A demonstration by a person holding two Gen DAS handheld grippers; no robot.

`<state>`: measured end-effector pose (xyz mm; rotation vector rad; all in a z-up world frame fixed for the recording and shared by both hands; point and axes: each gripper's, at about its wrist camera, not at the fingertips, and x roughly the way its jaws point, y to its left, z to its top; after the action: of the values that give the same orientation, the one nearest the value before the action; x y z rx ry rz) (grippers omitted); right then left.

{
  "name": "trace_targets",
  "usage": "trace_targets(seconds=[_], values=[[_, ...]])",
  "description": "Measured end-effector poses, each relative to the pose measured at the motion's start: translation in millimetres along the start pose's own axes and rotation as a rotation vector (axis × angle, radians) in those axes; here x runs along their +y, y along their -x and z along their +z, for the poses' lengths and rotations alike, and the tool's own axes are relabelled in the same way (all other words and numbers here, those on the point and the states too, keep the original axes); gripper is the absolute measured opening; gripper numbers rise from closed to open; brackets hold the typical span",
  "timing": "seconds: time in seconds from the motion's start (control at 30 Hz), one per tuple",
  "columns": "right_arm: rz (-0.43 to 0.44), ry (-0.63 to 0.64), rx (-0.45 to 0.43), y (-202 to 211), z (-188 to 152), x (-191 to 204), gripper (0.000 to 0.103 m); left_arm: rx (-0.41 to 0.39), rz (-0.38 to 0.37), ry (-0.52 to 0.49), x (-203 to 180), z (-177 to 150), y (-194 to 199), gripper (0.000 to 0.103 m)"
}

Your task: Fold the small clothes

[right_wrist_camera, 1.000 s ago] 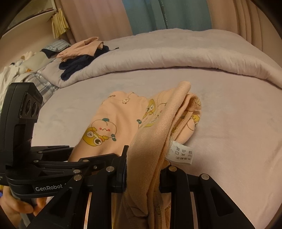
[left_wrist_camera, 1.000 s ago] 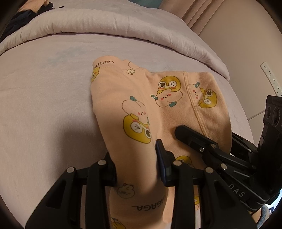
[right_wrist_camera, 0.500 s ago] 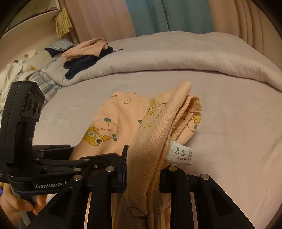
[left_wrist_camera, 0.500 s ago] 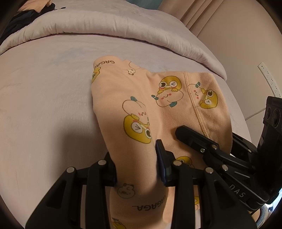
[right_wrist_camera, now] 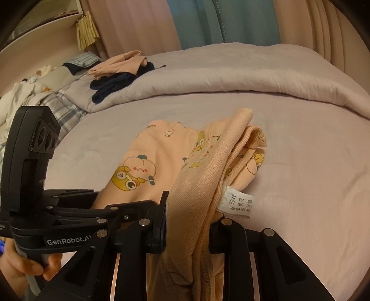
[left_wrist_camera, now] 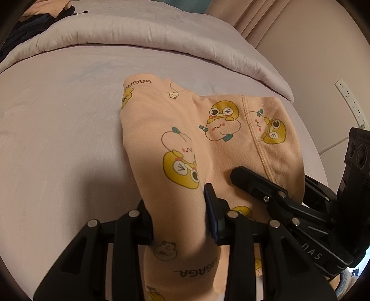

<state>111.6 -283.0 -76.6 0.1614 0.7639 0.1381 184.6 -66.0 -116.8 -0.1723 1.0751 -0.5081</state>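
Left tongs point(left_wrist_camera: 179, 215): matte black plastic, two angular fingers with triangular cut-outs, round silver screw heads along each finger.
Left tongs, pad: a dark blue strip lines the inner face of one finger.
Right tongs point(right_wrist_camera: 187, 222): same black build, silver screws, open triangular windows in the finger bases.
Markings: white "GenRobot.AI" lettering on the left tongs' side; white letters "DAS" on the right tongs' body.
Camera block: black box with two round lenses on top of each unit.
Hand point(right_wrist_camera: 25, 266): bare, wrapped round a grey handle; no sleeve visible.

A home bedroom: bed point(right_wrist_camera: 300, 162), rolled duvet point(right_wrist_camera: 231, 76), curtains point(right_wrist_camera: 219, 20).
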Motion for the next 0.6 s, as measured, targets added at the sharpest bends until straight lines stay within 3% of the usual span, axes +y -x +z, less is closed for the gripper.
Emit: trace_targets(seconds=[0.6], values=[[0.031, 0.009, -0.015, 35, -25, 15, 0.027, -0.012, 0.005, -0.011, -12, -32, 29, 0.035]])
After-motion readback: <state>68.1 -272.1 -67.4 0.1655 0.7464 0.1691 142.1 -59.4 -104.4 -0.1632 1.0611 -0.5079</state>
